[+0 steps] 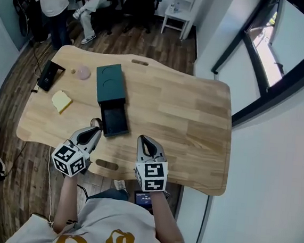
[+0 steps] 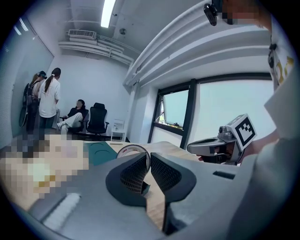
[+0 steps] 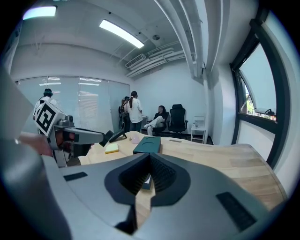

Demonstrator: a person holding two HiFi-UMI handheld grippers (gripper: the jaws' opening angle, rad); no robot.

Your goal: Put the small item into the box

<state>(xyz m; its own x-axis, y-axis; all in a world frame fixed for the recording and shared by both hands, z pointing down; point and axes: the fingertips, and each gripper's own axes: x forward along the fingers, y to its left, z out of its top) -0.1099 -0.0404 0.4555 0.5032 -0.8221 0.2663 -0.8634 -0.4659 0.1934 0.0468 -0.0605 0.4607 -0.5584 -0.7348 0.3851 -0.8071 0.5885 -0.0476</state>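
As the head view is showing it, the tape roll [image 1: 94,122] is sitting at the tip of the left gripper [image 1: 94,130], just beside the pulled-out tray of the green box [image 1: 111,82] on the worktop [image 1: 190,116]. A yellow pad [image 1: 61,101] is lying well apart to the left. In the left gripper view, the nearly closed jaws are pinching the tape roll's rim. In the right gripper view, the right gripper [image 3: 150,159] is hanging clenched and empty, with the green box lying ahead of it.
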